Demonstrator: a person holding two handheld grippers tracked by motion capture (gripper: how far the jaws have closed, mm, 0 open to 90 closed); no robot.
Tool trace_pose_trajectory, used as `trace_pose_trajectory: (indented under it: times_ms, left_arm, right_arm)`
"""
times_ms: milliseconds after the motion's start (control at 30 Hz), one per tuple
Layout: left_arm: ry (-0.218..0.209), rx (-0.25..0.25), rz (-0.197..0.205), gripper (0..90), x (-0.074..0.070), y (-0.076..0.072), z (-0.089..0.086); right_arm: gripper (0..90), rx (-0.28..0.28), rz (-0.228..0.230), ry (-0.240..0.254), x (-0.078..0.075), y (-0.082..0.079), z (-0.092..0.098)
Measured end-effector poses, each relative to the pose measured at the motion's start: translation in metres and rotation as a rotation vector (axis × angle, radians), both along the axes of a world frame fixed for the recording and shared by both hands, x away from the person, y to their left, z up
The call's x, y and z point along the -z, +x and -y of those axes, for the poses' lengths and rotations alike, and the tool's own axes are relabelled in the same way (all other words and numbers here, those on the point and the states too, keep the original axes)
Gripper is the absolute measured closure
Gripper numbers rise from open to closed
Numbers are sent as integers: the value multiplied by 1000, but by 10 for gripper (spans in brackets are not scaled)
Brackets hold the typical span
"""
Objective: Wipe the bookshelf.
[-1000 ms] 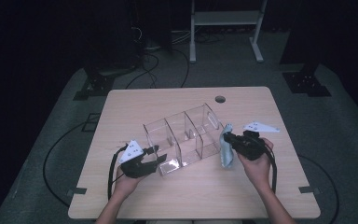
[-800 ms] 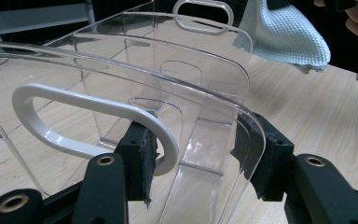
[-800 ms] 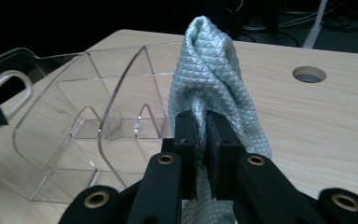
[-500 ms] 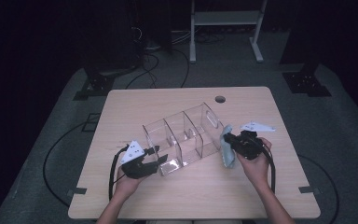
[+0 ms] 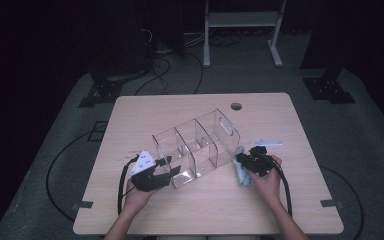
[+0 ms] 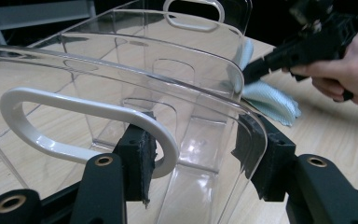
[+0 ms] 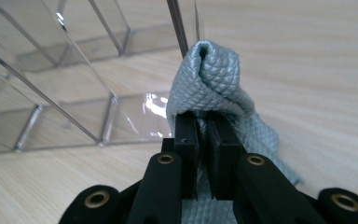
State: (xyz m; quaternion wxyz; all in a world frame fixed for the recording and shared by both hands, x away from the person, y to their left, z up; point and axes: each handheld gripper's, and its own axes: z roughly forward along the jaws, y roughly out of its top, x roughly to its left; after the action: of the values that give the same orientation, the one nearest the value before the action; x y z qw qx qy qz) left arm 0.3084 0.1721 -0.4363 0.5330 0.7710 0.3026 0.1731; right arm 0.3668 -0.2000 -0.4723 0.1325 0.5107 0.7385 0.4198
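high view: the clear organizer (image 5: 196,147) lies mid-table, its long axis from 7 to 1 o'clock, handle-cutout end toward 1. the left gripper (image 5: 167,172) holds its near end; the right gripper (image 5: 240,160) brings a blue cloth (image 5: 241,172) to its 4 o'clock side.

left gripper view: the pads (image 6: 137,156) straddle the end wall by the white-rimmed handle slot (image 6: 86,128) — whether they press, i cannot tell.

right gripper view: jaws pressed together, pinching the cloth (image 7: 214,88). best to wipe along the wall with light pressure — the other hand bracing.
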Motion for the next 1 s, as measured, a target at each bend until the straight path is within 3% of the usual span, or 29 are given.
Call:
trace_pose_trajectory:
  times_ms: [100,367,467,567,700,800,900,1000]
  left_arm:
    - [-7,3,-2,470,0,0,-1]
    - [-19,14,-12,464,-2,1,-7]
    - [-12,16,-9,469,-2,1,-8]
    - [-12,13,-7,472,-2,1,-7]
    - [-12,5,-6,474,-1,0,-6]
    - [-17,-2,-6,475,-1,0,-5]
    - [-17,-7,-2,476,-1,-1,-3]
    - [-16,-8,1,476,-1,-1,0]
  right_arm:
    - [831,2,19,16,-4,0,1]
    - [830,-2,-50,-10,19,10,-7]
    - [830,0,-46,-5,15,9,-7]
    - [830,3,-8,14,9,7,-5]
    - [830,-3,-51,3,21,9,-7]
    - [831,2,-49,34,19,7,-5]
    - [831,-26,-13,44,12,-5,-9]
    - [830,-96,3,30,11,-17,-21]
